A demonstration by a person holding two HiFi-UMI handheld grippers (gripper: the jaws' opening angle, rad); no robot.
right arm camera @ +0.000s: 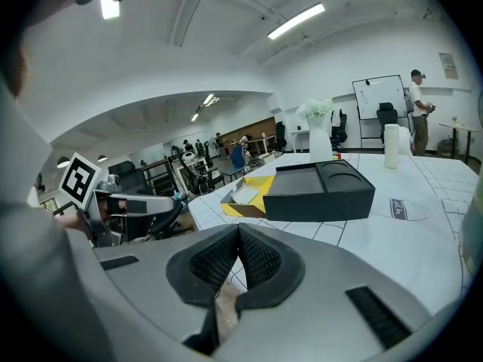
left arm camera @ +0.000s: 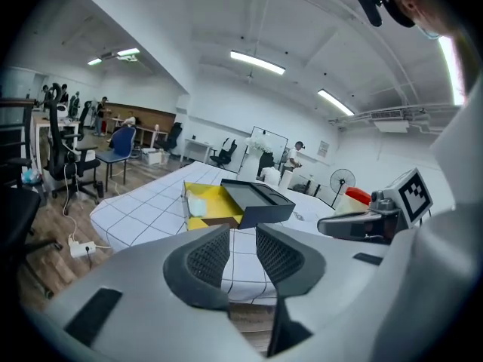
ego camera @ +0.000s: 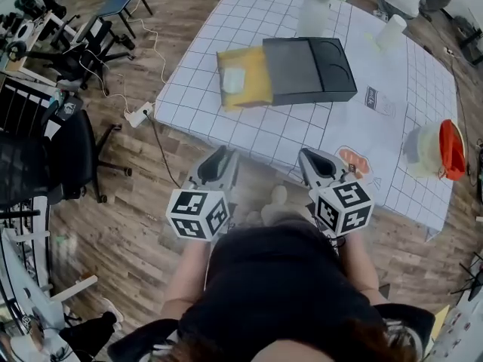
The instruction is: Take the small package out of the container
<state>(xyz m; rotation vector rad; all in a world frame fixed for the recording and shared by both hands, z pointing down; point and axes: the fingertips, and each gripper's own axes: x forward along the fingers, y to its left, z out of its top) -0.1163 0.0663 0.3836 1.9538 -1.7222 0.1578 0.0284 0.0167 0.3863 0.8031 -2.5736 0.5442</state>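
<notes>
One small package is noted in one yellow container. Left gripper is held narrowly parted and empty, right gripper closed.

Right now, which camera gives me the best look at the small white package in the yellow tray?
The head view: it looks down into the yellow tray and shows the whole top of the small white package. The left gripper view shows the package low and slantwise; the right gripper view shows it small, partly behind the tray's wall.
</notes>
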